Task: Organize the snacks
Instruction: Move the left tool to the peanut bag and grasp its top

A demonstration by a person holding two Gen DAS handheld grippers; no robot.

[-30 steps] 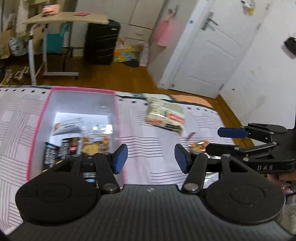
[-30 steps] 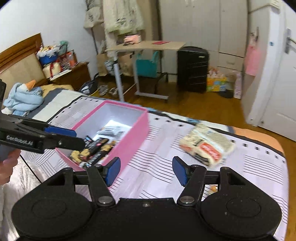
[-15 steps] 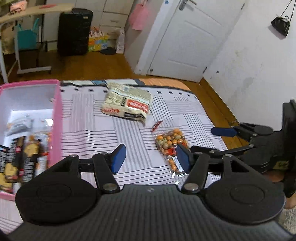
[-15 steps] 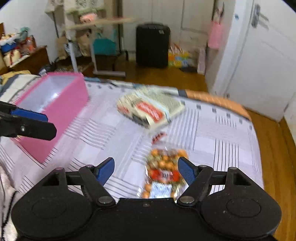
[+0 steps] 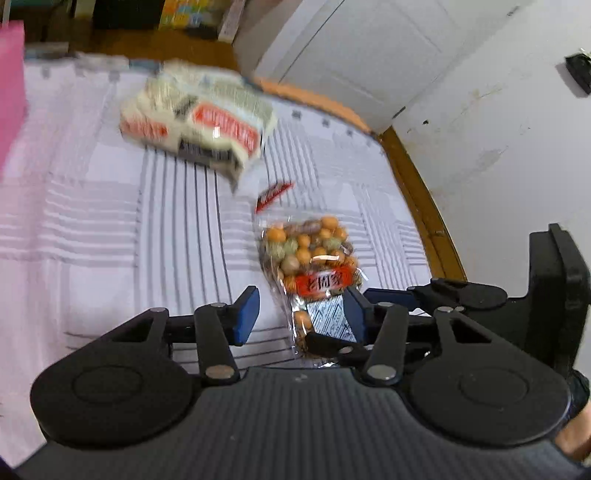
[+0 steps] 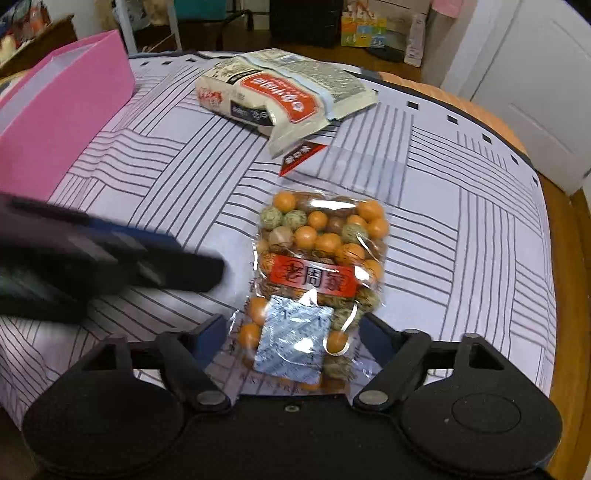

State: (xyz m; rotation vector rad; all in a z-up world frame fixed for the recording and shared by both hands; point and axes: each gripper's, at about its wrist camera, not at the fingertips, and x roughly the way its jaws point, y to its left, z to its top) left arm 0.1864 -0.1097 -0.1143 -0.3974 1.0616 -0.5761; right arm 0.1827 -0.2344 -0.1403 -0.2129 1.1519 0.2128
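Note:
A clear bag of orange and green coated nuts (image 6: 317,273) lies on the striped bed sheet; it also shows in the left wrist view (image 5: 314,266). My right gripper (image 6: 295,338) is open, its jaws on either side of the bag's near end. My left gripper (image 5: 301,315) is open just left of the bag, and shows blurred in the right wrist view (image 6: 110,269). A white and orange snack pack (image 6: 284,92) lies farther back (image 5: 199,125). A small red sachet (image 6: 301,157) lies between them. The pink box (image 6: 62,122) stands at the left.
The bed's right edge (image 6: 546,206) drops to a wooden floor (image 5: 417,192) by a white door (image 5: 354,55). A desk frame and black suitcase (image 6: 306,18) stand beyond the bed.
Both grippers have swung right, away from the pink box, and come down close over the nut bag. The right gripper now straddles the bag's near end.

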